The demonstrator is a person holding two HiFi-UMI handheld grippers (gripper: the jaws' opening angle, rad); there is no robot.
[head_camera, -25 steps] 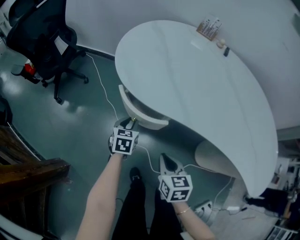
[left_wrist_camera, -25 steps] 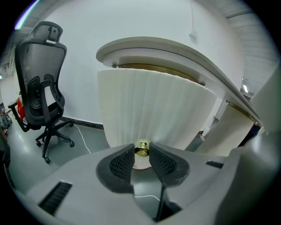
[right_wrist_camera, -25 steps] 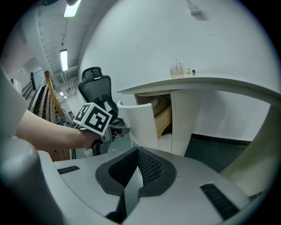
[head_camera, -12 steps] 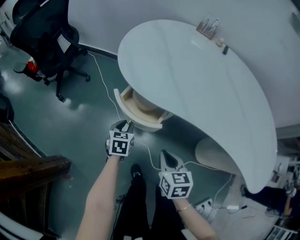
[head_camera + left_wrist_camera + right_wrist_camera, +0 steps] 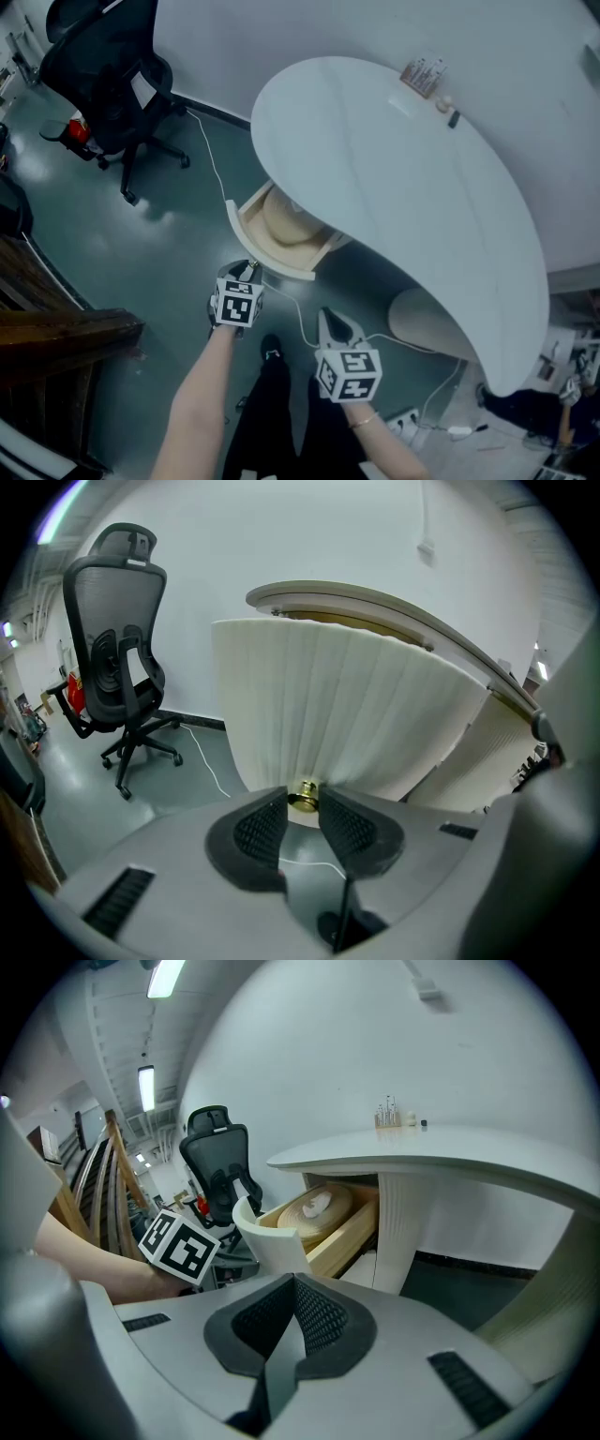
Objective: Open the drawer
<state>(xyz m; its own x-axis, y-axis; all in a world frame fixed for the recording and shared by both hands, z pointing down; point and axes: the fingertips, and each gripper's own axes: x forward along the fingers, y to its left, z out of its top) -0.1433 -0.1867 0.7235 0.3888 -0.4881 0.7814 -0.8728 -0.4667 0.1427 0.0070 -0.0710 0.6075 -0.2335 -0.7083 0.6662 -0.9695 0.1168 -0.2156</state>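
The white curved drawer (image 5: 242, 234) stands pulled out from under the white oval desk (image 5: 403, 187). Its fluted front (image 5: 356, 714) fills the left gripper view. A round wooden object (image 5: 286, 217) lies inside it. My left gripper (image 5: 247, 273) is shut on the small brass knob (image 5: 302, 796) at the bottom middle of the drawer front, one pad on each side. My right gripper (image 5: 333, 323) hangs lower right of the drawer, away from it, shut with nothing between its pads (image 5: 319, 1316). From there the open drawer (image 5: 323, 1227) shows side on.
A black office chair (image 5: 112, 84) stands on the floor to the far left. A white cable (image 5: 214, 183) runs across the floor past the drawer. Dark wooden furniture (image 5: 56, 342) is at the left edge. Small items (image 5: 424, 73) sit at the desk's back.
The left gripper has drawn back toward me with the knob, and the drawer has slid out, baring the round wooden object inside. The right gripper has stayed put.
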